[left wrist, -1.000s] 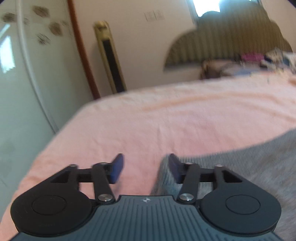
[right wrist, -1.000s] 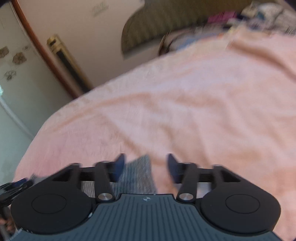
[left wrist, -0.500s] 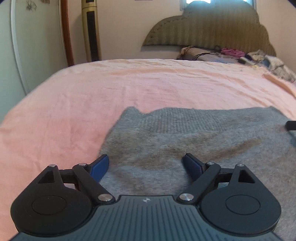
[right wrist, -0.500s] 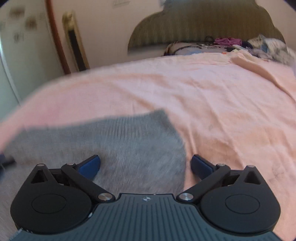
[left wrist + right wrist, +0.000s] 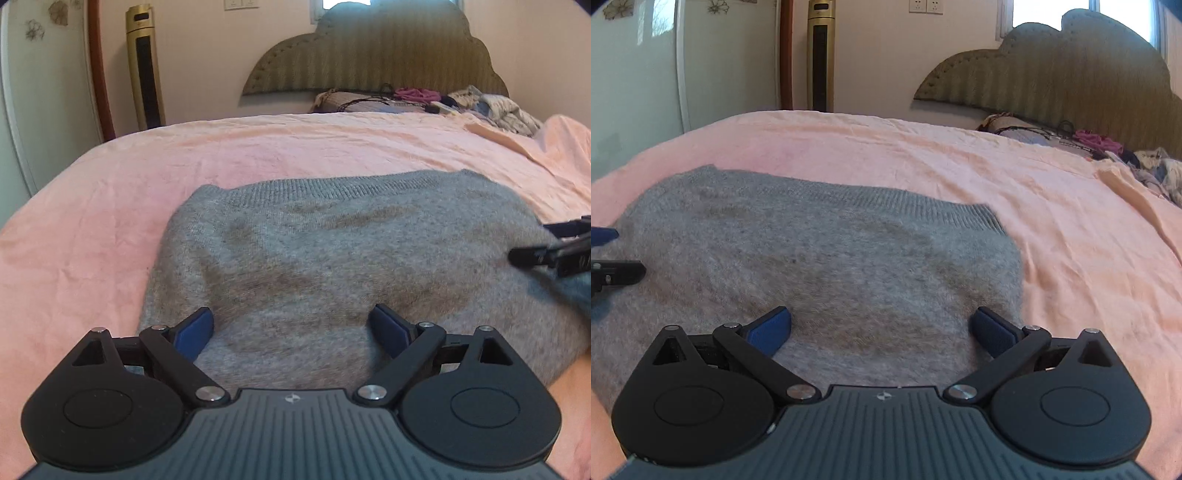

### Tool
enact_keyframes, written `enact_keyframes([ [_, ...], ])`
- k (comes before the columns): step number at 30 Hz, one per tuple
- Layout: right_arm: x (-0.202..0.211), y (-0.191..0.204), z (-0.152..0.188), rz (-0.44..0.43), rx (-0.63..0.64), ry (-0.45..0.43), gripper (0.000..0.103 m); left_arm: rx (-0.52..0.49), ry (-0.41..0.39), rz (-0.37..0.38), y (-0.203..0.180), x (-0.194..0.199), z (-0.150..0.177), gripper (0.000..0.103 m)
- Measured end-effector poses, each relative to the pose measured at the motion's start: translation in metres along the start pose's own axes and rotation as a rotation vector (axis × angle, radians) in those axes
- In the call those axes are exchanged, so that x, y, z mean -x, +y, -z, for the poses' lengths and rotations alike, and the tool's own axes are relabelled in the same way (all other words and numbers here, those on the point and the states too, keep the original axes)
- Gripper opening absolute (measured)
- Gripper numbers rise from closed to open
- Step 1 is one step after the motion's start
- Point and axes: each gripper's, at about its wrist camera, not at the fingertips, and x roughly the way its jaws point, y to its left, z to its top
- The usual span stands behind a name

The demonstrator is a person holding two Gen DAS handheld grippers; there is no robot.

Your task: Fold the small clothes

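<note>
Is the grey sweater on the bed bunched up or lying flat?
Lying flat. The grey sweater is spread on the pink bedcover, its ribbed edge running straight along the far side. Whether it's already folded over cannot be told.

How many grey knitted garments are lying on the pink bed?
1: the grey sweater lies flat on the pink bedspread near the camera. More clothes are piled by the headboard.

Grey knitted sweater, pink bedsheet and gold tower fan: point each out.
Grey knitted sweater [image 5: 332,258], left wrist view, middle.
Pink bedsheet [image 5: 92,221], left wrist view, bare part.
Gold tower fan [image 5: 820,55], right wrist view, front panel.
</note>
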Motion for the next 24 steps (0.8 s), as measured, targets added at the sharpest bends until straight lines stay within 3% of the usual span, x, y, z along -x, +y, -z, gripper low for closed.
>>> enact_keyframes([
  [2,0.006,-0.006,0.005,-0.005,-0.011,0.007,0.103,-0.004,0.017,-0.03,0.001,0.013,0.002,0.093],
  [5,0.036,-0.002,0.011,0.025,-0.06,0.031,0.101,0.128,0.005,-0.004,0.016,0.056,0.018,0.093],
  [7,0.074,-0.014,0.027,-0.033,-0.157,-0.005,0.103,0.322,-0.026,0.086,0.037,0.09,0.041,0.093],
  [9,0.106,-0.042,0.049,-0.093,-0.337,-0.021,0.103,0.558,-0.02,0.187,0.059,0.111,0.07,0.093],
  [13,0.136,-0.09,0.102,-0.192,-0.759,0.016,0.103,1.009,-0.012,0.404,0.087,0.11,0.12,0.093],
  [17,0.124,-0.083,0.101,-0.274,-0.804,0.007,0.103,1.142,-0.069,0.442,0.1,0.087,0.111,0.093],
  [21,0.093,-0.072,0.079,-0.313,-0.79,-0.007,0.103,1.167,-0.072,0.371,0.102,0.071,0.095,0.088],
  [22,0.088,-0.072,0.076,-0.317,-0.796,-0.015,0.103,1.13,-0.053,0.324,0.099,0.067,0.09,0.073],
  [23,0.083,-0.071,0.074,-0.328,-0.796,-0.016,0.098,1.078,-0.02,0.271,0.095,0.063,0.085,0.048],
  [24,0.079,-0.072,0.071,-0.336,-0.793,-0.013,0.095,1.036,-0.006,0.235,0.092,0.06,0.082,0.04],
])
